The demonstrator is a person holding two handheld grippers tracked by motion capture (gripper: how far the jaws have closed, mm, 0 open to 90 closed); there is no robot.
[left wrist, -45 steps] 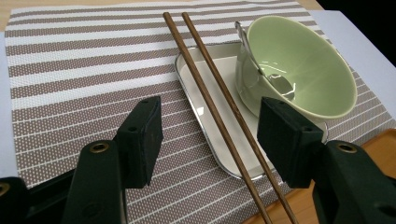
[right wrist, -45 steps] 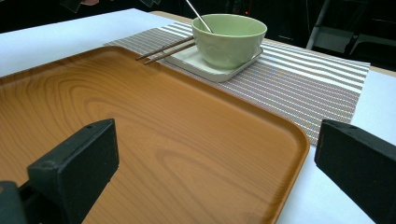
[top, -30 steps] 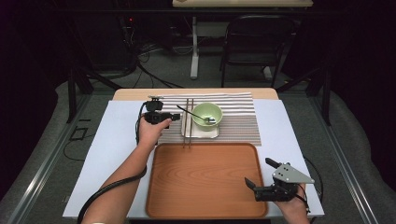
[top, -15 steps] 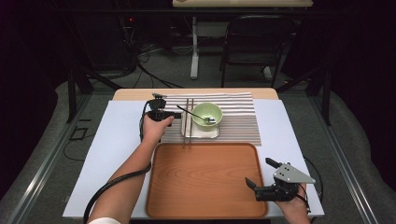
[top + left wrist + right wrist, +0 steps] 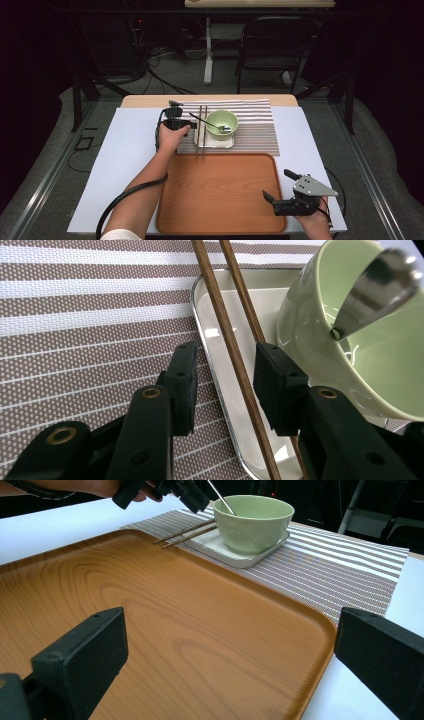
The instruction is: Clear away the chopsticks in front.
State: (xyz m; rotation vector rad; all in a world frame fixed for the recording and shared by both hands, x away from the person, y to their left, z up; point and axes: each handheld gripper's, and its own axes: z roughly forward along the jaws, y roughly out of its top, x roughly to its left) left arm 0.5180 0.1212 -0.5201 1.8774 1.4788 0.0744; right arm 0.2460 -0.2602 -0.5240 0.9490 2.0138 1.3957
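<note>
Chopsticks (image 5: 235,347): two thin, stiff, light, slippery sticks (roll easily); grip mid-length. Left tongs (image 5: 225,377) closing around them, not yet pinching; right tongs (image 5: 225,655) open, idle.

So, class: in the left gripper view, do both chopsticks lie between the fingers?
No: one chopstick lies between the fingers; the other runs behind the right one.

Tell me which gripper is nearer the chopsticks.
Left. The left gripper straddles the chopsticks, its jaws closing around them, not yet pressing. The right gripper waits open at the wooden tray's near right corner.
</note>
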